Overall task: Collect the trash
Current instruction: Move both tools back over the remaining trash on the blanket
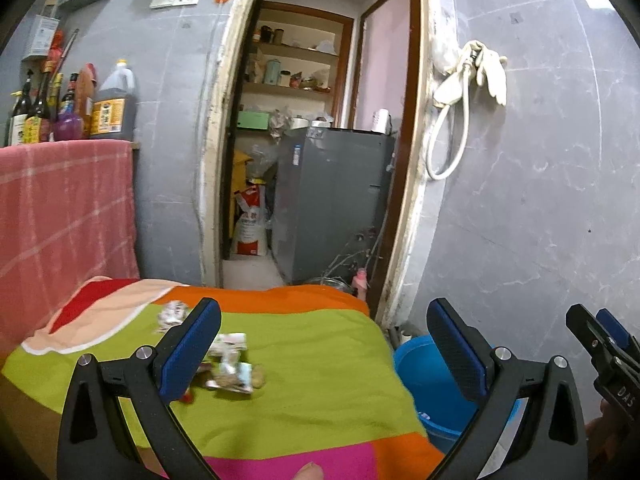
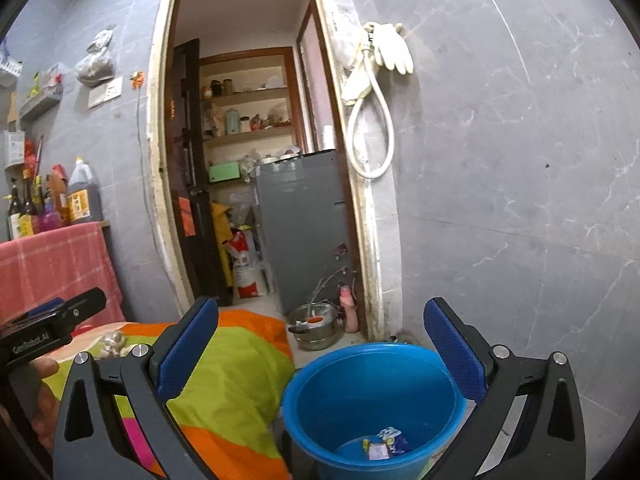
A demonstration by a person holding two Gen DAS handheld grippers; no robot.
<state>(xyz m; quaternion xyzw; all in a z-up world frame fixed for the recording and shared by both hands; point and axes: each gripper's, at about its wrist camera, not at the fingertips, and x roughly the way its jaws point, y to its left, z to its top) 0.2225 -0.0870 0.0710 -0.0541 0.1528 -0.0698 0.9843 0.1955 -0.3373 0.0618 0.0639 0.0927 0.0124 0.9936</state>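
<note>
Striped cloth (image 1: 312, 364) holds wrappers (image 1: 232, 372) beside left tool (image 1: 324, 344).

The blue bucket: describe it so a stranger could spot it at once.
Start at the open doorway in the grey wall. On the floor before it, right of the striped cloth, stands the blue bucket. Unlike the steel pot behind it, it is bright plastic with wrappers inside.

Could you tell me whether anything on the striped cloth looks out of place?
Yes: crumpled wrappers lie scattered on the green stripe of the cloth, not in the blue bucket beside it.
</note>
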